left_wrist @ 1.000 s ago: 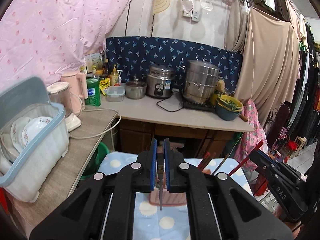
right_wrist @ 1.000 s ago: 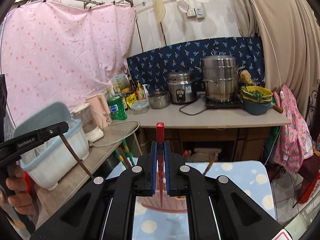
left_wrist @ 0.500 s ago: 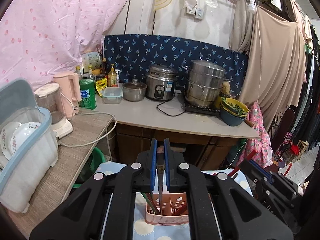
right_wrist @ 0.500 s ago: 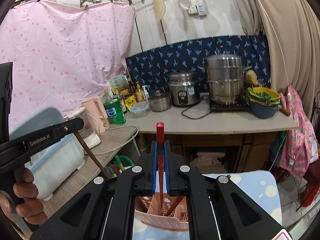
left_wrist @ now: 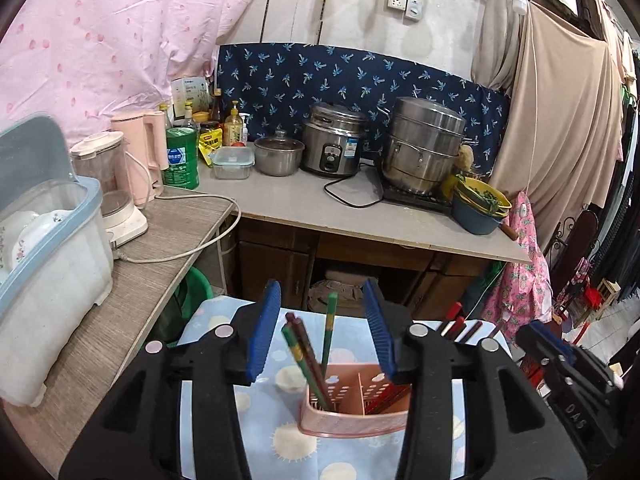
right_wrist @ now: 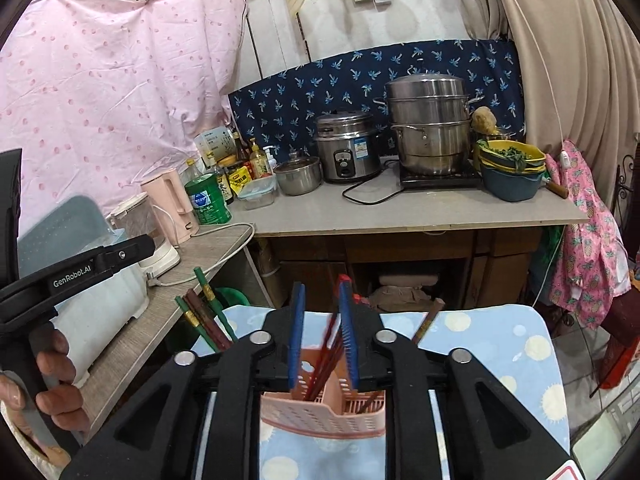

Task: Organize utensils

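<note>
Hovering low in frame, your left gripper [left_wrist: 322, 330] and right gripper [right_wrist: 323, 330] jaws have just been opening, spread over chopsticks [left_wrist: 328, 336] in the pink holder [left_wrist: 352, 420]

Pink perforated utensil holder [left_wrist: 352, 416] on light-blue tablecloth [left_wrist: 264, 436] with cream dots. Chopsticks [left_wrist: 316, 352]: green with gold bands, dark red-brown. Navy cloth [left_wrist: 360, 76] with blue leaf print. Pink spotted sheet [right_wrist: 112, 80]. Grey counter [left_wrist: 360, 212].

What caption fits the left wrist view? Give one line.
Open left gripper above chopsticks standing in pink utensil holder.
</note>
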A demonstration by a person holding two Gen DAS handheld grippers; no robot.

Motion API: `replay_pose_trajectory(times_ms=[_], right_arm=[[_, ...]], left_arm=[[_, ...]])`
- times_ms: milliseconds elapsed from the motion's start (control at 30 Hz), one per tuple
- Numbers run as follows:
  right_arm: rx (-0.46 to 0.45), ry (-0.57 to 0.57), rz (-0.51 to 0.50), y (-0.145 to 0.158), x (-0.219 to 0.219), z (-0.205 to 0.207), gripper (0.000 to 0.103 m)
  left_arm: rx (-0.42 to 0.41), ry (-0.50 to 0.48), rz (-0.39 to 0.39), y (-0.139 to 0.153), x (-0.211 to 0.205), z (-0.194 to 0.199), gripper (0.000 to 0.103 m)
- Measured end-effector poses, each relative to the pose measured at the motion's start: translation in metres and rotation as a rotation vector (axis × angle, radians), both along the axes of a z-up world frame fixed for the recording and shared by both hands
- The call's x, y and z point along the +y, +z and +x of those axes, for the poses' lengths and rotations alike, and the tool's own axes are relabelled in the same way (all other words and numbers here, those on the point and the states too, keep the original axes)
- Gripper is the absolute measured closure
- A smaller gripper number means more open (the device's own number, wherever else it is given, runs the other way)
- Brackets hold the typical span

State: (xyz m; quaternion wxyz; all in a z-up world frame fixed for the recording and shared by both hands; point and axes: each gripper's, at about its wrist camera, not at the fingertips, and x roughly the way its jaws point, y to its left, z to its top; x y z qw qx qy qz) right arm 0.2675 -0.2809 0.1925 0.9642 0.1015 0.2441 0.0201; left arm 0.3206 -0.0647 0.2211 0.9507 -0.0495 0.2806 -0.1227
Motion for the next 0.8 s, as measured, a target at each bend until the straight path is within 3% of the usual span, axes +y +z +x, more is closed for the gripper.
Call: replay_pose_trajectory(times_ms=[400,800], right_arm=[[-0.025,-0.028,-0.044,0.002,0.005,-0.07,0.058],[0.029,-0.02,-0.029,-0.02,0.014,-0.117,0.053]], left_arm=[[0.035,0.037,0.028,-0.016,0.022,-0.05,0.053],[0.038,0.054,0.103,-0.035,0.026,-0.102,0.042]])
